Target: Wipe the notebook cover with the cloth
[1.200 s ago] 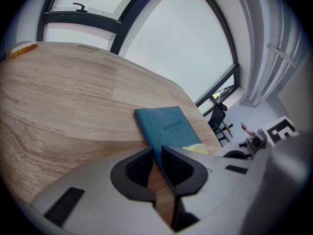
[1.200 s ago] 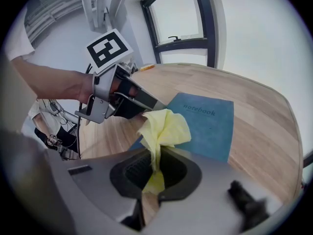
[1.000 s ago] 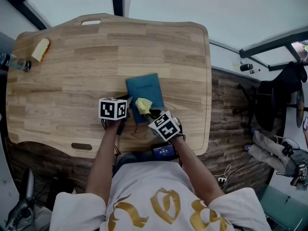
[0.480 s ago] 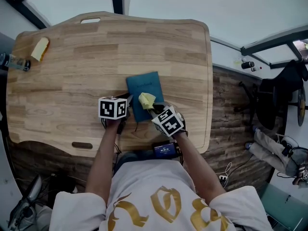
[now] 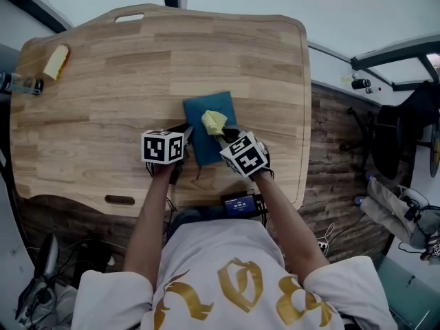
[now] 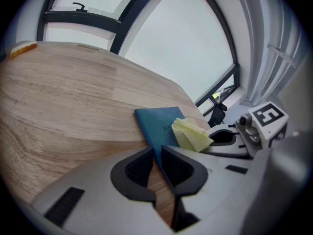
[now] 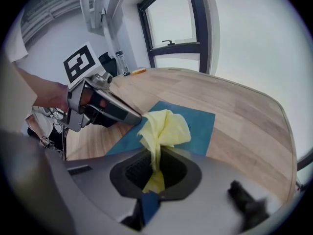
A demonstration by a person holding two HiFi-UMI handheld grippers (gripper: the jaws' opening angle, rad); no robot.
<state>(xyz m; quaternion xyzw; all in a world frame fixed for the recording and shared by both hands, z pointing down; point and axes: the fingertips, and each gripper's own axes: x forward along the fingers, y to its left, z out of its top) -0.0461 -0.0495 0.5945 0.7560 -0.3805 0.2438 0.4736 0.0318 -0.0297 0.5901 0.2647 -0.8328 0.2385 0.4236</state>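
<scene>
The blue notebook lies flat on the bench, towards its near edge and right of centre. The yellow cloth sits bunched on the cover, pinched in the closed fingers of the right gripper. The left gripper clamps the notebook's near left edge.

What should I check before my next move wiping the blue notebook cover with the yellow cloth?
1. Right gripper shut on crumpled yellow cloth: ok.
2. Left gripper clamping flat blue notebook at its near edge: ok.
3. Notebook lying flat on light wooden table: ok.
4. Cloth pressing on cover: cannot tell.
5. Cover beyond cloth free of objects: ok.
</scene>
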